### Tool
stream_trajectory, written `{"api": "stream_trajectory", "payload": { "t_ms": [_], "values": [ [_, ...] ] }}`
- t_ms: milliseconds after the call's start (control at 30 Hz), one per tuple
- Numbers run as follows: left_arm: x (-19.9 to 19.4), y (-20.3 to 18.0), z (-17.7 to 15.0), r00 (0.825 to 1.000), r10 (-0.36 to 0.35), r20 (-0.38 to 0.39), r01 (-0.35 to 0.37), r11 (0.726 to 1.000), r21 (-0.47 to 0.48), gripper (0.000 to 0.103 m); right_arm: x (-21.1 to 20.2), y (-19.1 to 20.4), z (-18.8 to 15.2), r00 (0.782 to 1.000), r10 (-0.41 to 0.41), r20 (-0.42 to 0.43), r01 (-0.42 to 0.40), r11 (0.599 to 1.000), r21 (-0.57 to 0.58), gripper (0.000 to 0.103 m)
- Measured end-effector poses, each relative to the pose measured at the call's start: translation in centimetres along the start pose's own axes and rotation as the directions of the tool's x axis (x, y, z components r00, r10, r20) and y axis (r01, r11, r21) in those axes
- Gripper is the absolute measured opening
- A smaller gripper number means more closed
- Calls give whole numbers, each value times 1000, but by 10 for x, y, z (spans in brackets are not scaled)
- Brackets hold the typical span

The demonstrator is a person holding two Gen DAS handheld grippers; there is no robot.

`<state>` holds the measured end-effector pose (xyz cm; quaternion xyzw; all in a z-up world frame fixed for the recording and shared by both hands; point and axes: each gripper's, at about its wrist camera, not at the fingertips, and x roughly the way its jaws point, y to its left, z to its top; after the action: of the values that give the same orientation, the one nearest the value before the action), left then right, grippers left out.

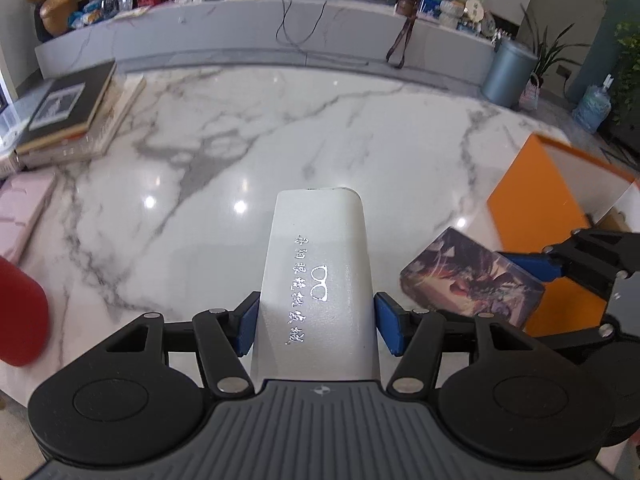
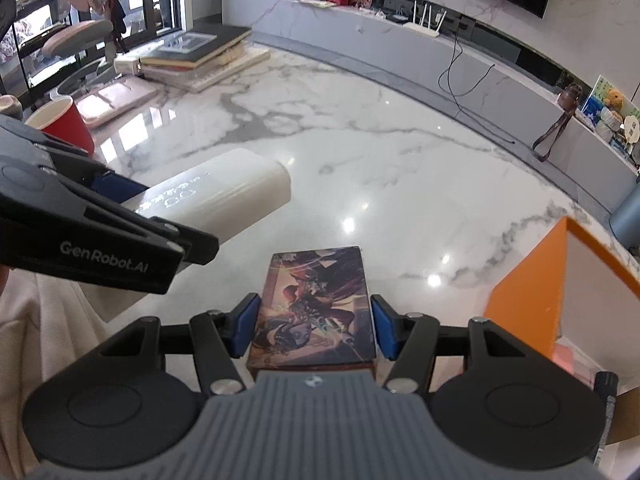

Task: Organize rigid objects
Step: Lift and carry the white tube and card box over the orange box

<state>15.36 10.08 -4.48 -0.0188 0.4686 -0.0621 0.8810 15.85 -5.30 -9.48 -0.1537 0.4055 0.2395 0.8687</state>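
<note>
Left wrist view, left to right: one red cup (image 1: 18, 312) at the frame edge; one pink flat case (image 1: 24, 208) beside it; one stack of books (image 1: 76, 112), at least three volumes, dark cover uppermost. All resting on one white marble table (image 1: 280, 128).

Centre: left gripper (image 1: 316, 320), two blue pads (image 1: 249, 322) pressed against the flanks of one white glasses case (image 1: 316, 264); silver lettering and a spectacles emblem on its upper face. Case clamped and held off the table, far end pointing away from the camera.

Right of centre: one illustrated box (image 1: 472, 280), gripped by the right gripper, seen here only in part at the frame edge. Beyond it, one orange box (image 1: 528, 196), open at the top, pale interior.

Right wrist view, left to right: one red cup (image 2: 66, 124), white inside; one pink flat case (image 2: 116, 100); one stack of books (image 2: 200, 56). Left gripper body in the foreground, with one white glasses case (image 2: 232, 192) projecting from it over the marble table (image 2: 380, 152).

Centre: right gripper (image 2: 314, 324), two blue pads (image 2: 244, 324) set tight against the long sides of one illustrated box (image 2: 316, 304); box clamped, lifted clear of the table, printed face up.

Right edge: one orange box (image 2: 524, 288), standing on the table just beside the right gripper; contents not discernible.

Totals: two grippers, each grasping one object; one open orange container; three further table items on the left.
</note>
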Motion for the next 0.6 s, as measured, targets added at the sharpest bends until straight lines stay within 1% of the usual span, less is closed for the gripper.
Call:
{"api": "stream_trajectory", "payload": {
  "t_ms": [200,333,467,600],
  "values": [
    [-23,-18,14,998,-12,60,11,1000,20,68,-25,-8,8,999,-2,50,2,1000,5,59],
    [-35,-35,26,997,-24,78,22,999,32,68,-46,-20,11,997,-21,74,20,1000,8,59],
    [-44,-58,37,995,-54,84,49,997,52,68,-67,-39,10,997,-38,68,37,999,20,59],
    [-48,-87,47,990,-106,88,99,992,80,68,-89,-64,8,996,-66,54,64,998,27,59]
  ]
}}
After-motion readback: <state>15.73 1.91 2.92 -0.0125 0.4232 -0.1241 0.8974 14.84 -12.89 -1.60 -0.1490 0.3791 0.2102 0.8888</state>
